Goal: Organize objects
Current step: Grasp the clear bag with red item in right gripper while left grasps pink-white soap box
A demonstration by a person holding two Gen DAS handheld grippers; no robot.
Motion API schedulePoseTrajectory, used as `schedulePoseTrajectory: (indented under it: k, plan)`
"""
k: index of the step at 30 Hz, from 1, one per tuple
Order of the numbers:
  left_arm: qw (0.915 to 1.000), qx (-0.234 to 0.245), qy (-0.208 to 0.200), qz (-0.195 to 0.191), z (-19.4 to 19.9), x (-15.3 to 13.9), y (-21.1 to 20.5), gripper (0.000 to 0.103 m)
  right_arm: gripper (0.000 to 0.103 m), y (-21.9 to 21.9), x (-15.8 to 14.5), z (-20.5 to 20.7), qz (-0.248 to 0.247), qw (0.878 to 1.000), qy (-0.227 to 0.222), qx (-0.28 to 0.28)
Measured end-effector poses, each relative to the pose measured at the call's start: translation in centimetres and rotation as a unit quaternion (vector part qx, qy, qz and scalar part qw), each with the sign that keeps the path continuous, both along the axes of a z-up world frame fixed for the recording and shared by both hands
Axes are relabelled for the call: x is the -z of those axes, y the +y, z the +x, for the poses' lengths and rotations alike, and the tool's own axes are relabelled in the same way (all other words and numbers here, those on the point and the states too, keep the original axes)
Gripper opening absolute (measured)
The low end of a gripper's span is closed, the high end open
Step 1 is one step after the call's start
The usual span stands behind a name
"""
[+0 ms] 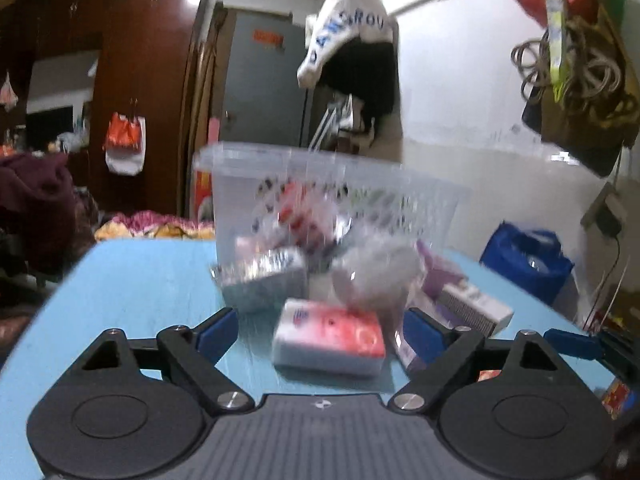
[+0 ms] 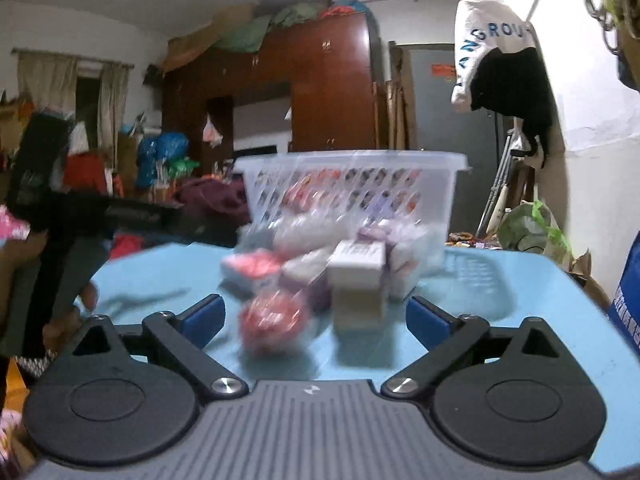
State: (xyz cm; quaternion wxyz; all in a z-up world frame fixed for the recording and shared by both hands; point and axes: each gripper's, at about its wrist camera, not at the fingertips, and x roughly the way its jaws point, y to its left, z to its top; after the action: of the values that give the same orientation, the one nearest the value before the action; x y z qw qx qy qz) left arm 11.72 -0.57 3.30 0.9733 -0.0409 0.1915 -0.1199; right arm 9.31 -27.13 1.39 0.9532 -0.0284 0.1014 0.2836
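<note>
A clear plastic basket [image 1: 224,168] stands on the blue table [image 1: 132,280], with packets inside; it also shows in the right wrist view [image 2: 452,184]. Loose items lie in front of it: a red-and-white pack [image 1: 332,336], a silver packet [image 1: 260,280], a grey pouch [image 1: 376,276] and a white box [image 1: 476,304]. My left gripper [image 1: 320,330] is open, the red-and-white pack between its fingers. My right gripper [image 2: 316,320] is open over a red round packet [image 2: 276,320] and a white box [image 2: 356,292]. Both views are blurred.
The table [image 2: 560,320] edge runs close on both sides. A blue bag [image 1: 528,260] stands off the right edge. The left gripper's handle and the hand [image 2: 48,272] holding it show at the left of the right wrist view. Wardrobes and clutter fill the room behind.
</note>
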Motion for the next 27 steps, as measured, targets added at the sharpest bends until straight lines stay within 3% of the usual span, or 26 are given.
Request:
schedulePoseTrajectory:
  k: [7,9,17,22,27]
  plan:
    - [0.9989,-0.006,0.043,0.015,0.8,1.0,-0.3,0.092,0.068,1.2,1.3,0.9,-0.006,0.999,0.022,-0.023]
    - [0.9988,-0.009,0.043,0.023,0.9,1.0,-0.5,0.092,0.054,1.0,1.4,0.7,-0.002,0.999,0.030,-0.029]
    - [0.9959,-0.013,0.059,0.067,2.0,1.0,-2.7,0.092,0.053,-1.2,1.6,-1.1,0.024,0.999,0.021,-0.014]
    - [0.9943,-0.001,0.083,0.067,2.6,1.2,-2.8,0.094,0.053,-1.7,1.5,-1.1,0.031,0.999,0.019,-0.015]
    - [0.9952,0.001,0.074,0.064,2.2,1.2,-2.7,0.094,0.053,-1.7,1.5,-1.2,0.035,0.999,0.017,-0.015]
